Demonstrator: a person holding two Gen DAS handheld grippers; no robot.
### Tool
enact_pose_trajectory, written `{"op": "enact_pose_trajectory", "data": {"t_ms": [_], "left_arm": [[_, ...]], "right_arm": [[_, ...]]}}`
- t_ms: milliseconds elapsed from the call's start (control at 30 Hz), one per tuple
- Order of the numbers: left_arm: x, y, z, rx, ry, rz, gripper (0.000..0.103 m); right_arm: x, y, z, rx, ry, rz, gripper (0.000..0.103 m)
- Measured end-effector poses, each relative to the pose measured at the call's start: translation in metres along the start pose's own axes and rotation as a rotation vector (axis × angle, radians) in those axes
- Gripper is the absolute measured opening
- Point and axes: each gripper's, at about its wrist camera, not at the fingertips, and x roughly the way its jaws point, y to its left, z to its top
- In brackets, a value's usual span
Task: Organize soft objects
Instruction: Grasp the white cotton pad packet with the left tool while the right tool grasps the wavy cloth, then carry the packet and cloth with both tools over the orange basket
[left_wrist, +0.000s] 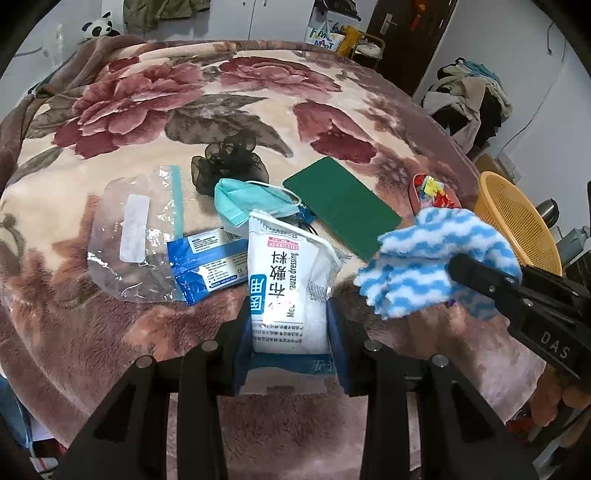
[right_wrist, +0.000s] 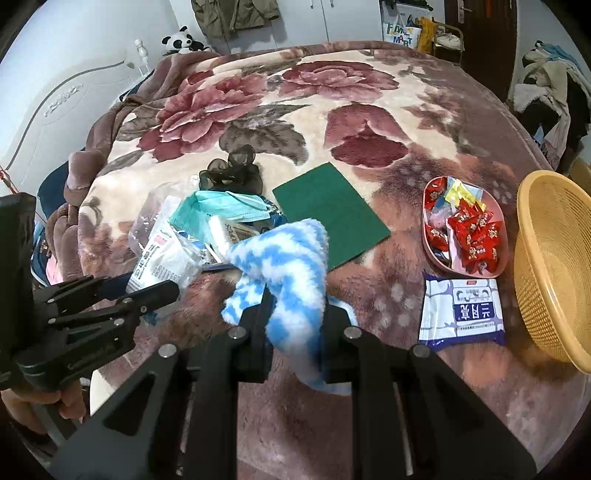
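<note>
Left wrist: left gripper (left_wrist: 290, 328) pinches crinkly gauze packet (left_wrist: 291, 273); fluffy striped cloth (left_wrist: 436, 258).

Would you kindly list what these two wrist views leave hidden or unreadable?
- Left wrist view: the gauze dressing packet's lower end, hidden between the left tool's fingers.
- Left wrist view: the candy dish, partly hidden behind the blue-and-white fuzzy cloth.
- Right wrist view: items under the teal face mask, piled and overlapping.
- Right wrist view: the yellow basket, cut off by the right edge.
</note>
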Motion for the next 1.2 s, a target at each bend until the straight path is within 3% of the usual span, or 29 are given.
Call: {"op": "enact_pose_trajectory", "data": {"t_ms": [500, 1200], "left_arm": [[-0.005, -0.006, -0.001, -0.002, 0.006, 0.019, 0.038], [-0.007, -0.061, 0.022, 0.075, -0.005, -0.028, 0.038]], "right_arm": [[-0.012, -0.014, -0.014, 0.047, 0.015, 0.009, 0.018], [-0.043, -0.065, -0.021, 0.140, -0.024, -0.042, 0.018]]}}
